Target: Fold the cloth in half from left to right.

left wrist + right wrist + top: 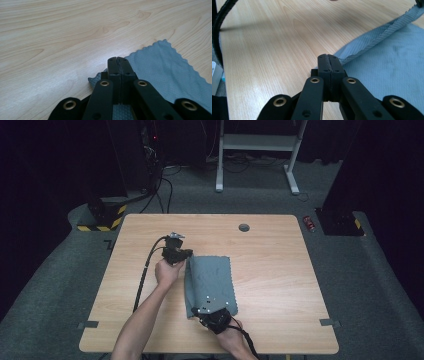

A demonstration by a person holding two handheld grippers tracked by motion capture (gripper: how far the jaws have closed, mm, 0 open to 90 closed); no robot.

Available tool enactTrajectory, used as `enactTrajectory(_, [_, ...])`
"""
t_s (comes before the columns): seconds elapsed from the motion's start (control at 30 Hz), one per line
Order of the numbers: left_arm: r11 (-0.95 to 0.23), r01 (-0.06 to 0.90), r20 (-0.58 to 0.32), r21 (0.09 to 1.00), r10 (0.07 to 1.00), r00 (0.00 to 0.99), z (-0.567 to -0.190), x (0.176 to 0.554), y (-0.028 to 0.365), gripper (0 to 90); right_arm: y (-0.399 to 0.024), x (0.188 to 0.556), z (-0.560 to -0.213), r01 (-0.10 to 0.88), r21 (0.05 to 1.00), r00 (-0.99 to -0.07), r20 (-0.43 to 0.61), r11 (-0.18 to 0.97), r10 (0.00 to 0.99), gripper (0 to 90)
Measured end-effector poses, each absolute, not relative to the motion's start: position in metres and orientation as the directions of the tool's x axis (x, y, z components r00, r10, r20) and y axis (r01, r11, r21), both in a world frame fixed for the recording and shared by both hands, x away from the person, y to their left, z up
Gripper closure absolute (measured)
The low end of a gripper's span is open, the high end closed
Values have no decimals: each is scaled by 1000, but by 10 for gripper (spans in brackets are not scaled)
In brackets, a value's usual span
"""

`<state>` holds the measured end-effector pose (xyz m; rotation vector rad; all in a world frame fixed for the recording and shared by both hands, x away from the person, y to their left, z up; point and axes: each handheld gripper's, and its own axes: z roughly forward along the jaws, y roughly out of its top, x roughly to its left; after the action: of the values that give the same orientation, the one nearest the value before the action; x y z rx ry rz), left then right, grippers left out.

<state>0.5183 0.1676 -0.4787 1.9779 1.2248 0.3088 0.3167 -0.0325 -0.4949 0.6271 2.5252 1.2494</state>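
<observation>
A grey-blue cloth point(212, 280) with a scalloped edge lies on the wooden table point(270, 250). My left gripper point(187, 254) sits at the cloth's far left corner. In the left gripper view its jaws point(117, 58) are pressed together, with the cloth point(162, 67) running under and between them. My right gripper point(200, 312) is at the near left corner. Its jaws point(328, 56) are shut where the cloth's point(387, 65) edge reaches them. The left edge of the cloth stands slightly raised between the two grippers.
A round cable hole point(244, 227) is set in the table's far side. The left gripper's black cable point(145, 270) trails over the left of the table. On the floor beyond stand a white desk frame point(257, 142) and a yellow-black striped base point(102, 222).
</observation>
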Motion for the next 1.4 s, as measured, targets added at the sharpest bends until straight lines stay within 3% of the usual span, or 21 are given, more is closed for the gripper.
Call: enactTrajectory(1.4, [-323,614,-138,720,800,584,-466,530,110,895,-99,310,-495,333,810,-788,-42,482,614,898])
